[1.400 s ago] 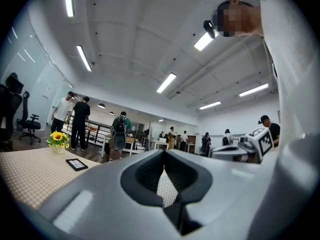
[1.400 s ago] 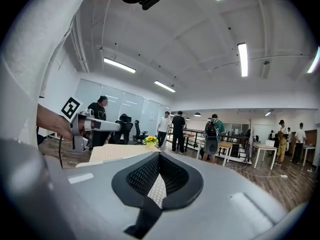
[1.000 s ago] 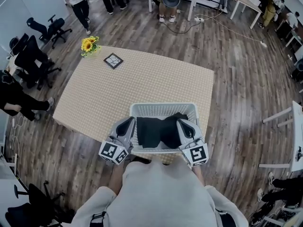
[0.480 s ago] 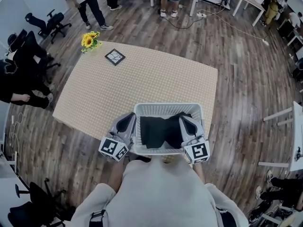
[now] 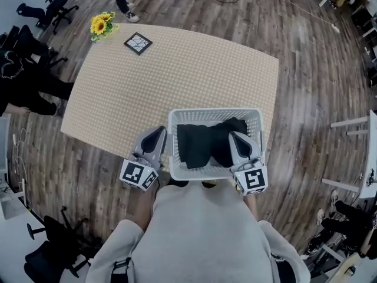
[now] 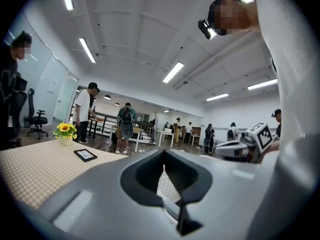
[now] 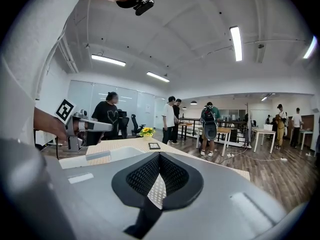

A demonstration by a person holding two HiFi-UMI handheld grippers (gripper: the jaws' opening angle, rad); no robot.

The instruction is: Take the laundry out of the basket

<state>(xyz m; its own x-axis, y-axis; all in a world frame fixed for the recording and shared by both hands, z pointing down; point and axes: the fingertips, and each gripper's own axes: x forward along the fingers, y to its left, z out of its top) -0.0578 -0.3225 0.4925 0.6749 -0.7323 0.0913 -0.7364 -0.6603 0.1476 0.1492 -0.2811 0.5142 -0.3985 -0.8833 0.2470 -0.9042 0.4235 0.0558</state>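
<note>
A white slatted laundry basket [image 5: 215, 114] stands at the near edge of the beige table [image 5: 177, 69], with black laundry [image 5: 203, 145] piled inside it. My left gripper [image 5: 159, 132] lies along the basket's left outer wall. My right gripper [image 5: 236, 136] lies along its right side, over the rim. I cannot tell whether either one touches the basket. In the left gripper view the jaws [image 6: 164, 160] are shut with nothing between them. The right gripper's jaws [image 7: 159, 156] are also shut and empty.
A pot of sunflowers [image 5: 101, 23] and a black framed tile [image 5: 138, 42] sit at the table's far left corner. People and black office chairs [image 5: 35, 46] stand left of the table, and white tables [image 5: 368, 158] are at the right. The floor is wood.
The head view has shifted, so the table and basket sit higher and more to the right in the picture. Both grippers stay beside the basket. People at the back have moved out of the picture.
</note>
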